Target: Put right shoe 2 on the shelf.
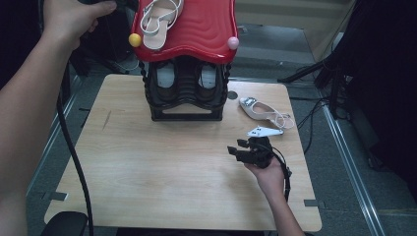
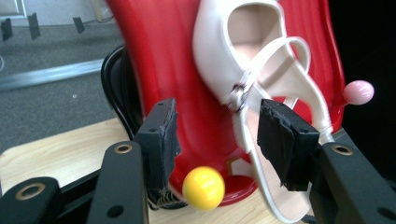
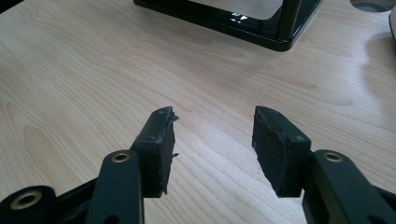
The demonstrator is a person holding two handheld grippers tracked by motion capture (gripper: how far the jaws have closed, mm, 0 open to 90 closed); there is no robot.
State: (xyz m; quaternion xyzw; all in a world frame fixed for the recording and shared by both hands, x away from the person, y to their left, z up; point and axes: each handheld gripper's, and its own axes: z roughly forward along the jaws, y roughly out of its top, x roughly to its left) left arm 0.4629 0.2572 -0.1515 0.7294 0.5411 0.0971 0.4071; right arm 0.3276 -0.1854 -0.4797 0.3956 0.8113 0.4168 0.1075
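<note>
Resting on the glossy red wavy-edged plastic top (image 1: 206, 24) of the black tiered shoe rack (image 1: 184, 93), the white strappy sandal (image 2: 243, 65) lay at the far left of the wooden table (image 1: 147, 167). The left gripper (image 2: 217, 135) stood spread, pinching nothing. The right gripper (image 3: 212, 135) hovered spread over bare wood at near right; a second white sandal (image 1: 263, 110) lay beyond it.

No lettering, label, brand mark or number can be read anywhere here (neither on the white sandals (image 1: 158, 18) nor on the red-topped shoe rack (image 1: 196, 29)); the wooden table (image 1: 147, 167) carries none.
</note>
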